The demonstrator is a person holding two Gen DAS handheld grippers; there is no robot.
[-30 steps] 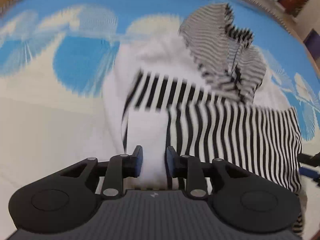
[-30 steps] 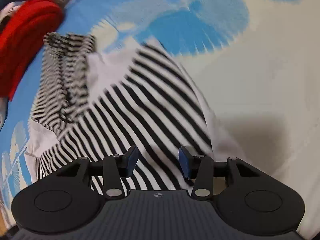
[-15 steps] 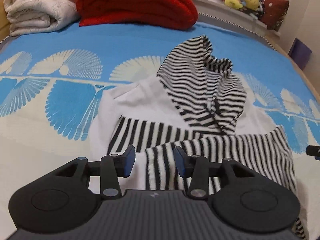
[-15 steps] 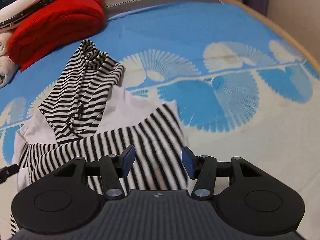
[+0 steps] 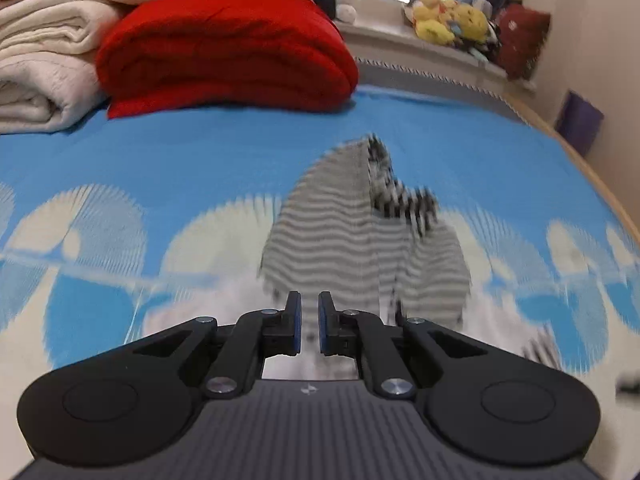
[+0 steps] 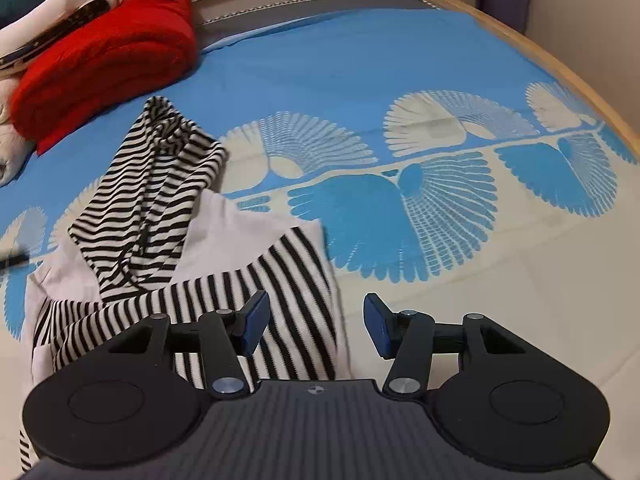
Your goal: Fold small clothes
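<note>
A small white hoodie (image 6: 240, 232) with a black-and-white striped hood (image 6: 148, 184) and striped sleeves lies on the blue patterned bed cover. Both sleeves are folded across its body. My right gripper (image 6: 316, 326) is open and empty, just above the striped sleeve's (image 6: 296, 280) right end. In the left wrist view the hood (image 5: 360, 240) is blurred by motion ahead of my left gripper (image 5: 309, 322), whose jaws stand close together with a narrow gap and nothing between them, above the white body (image 5: 240, 304).
A folded red blanket (image 5: 224, 52) and cream blankets (image 5: 44, 60) are stacked at the far end of the bed. Plush toys (image 5: 448, 20) sit on a ledge behind. The wooden bed edge (image 6: 560, 68) runs along the right.
My left gripper let go of the white sleeve cuff, then lifted and tilted up toward the hood, its jaws narrowing again. My right gripper opened wider and pulled back from the striped sleeve.
</note>
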